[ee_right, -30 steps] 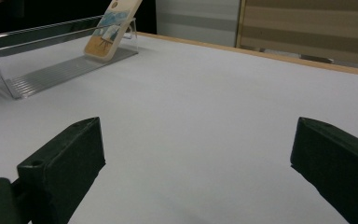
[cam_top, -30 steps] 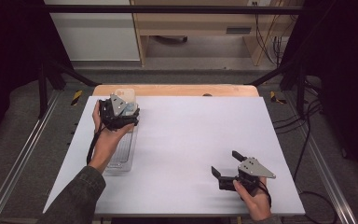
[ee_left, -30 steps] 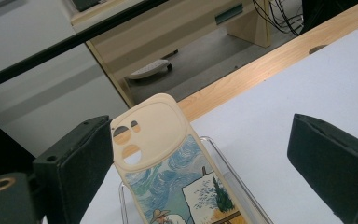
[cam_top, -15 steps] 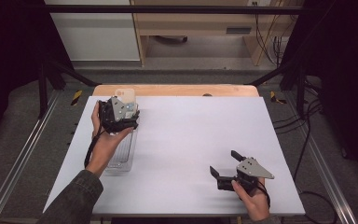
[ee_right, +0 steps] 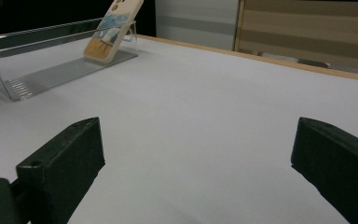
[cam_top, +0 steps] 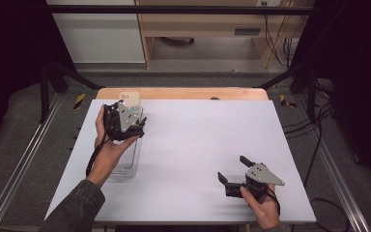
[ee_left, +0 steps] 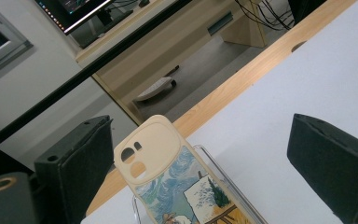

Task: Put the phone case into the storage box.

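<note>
Left gripper hovers over the far-left table corner, jaws wide, nothing between them; phone case (painted print, cream top) leans tilted in the clear tray just ahead; right gripper near-right, jaws wide, holding nothing.

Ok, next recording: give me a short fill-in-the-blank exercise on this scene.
1. The phone case leans in a clear plastic ___.
2. The left hand-held gripper has its jaws ___ on either side of the case.
3. The right hand-held gripper hovers over the ___ table.

Missing words: tray; open; white
</note>
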A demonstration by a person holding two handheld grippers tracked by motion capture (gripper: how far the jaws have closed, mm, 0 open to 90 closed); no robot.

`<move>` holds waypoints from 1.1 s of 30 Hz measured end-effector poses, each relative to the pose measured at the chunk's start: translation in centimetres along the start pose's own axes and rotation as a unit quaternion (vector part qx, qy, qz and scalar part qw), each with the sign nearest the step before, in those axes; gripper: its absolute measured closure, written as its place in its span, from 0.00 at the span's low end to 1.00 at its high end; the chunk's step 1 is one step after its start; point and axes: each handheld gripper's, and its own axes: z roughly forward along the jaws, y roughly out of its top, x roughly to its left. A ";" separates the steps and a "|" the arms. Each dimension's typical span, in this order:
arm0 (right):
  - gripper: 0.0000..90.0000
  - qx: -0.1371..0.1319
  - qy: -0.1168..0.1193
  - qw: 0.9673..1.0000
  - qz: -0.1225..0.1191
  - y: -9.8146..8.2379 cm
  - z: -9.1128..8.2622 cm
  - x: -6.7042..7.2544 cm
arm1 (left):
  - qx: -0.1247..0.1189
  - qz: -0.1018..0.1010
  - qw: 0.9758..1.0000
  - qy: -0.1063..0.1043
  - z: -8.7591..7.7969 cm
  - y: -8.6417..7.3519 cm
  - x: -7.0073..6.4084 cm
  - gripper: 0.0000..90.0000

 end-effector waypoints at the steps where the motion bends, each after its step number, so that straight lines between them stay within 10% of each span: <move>1: 0.03 0.000 0.000 1.000 0.000 0.0 0.0 0.0 | 0.000 0.003 1.000 0.000 0.0 0.0 -0.1 0.08; 19: 0.03 -0.002 -0.001 1.000 -0.003 0.1 -0.2 0.0 | -0.026 0.073 0.997 -0.017 -1.5 0.5 -2.8 0.08; 33: 0.03 -0.002 -0.001 1.000 -0.003 0.1 -0.3 0.1 | -0.044 0.089 0.995 -0.017 -3.2 0.8 -3.3 0.08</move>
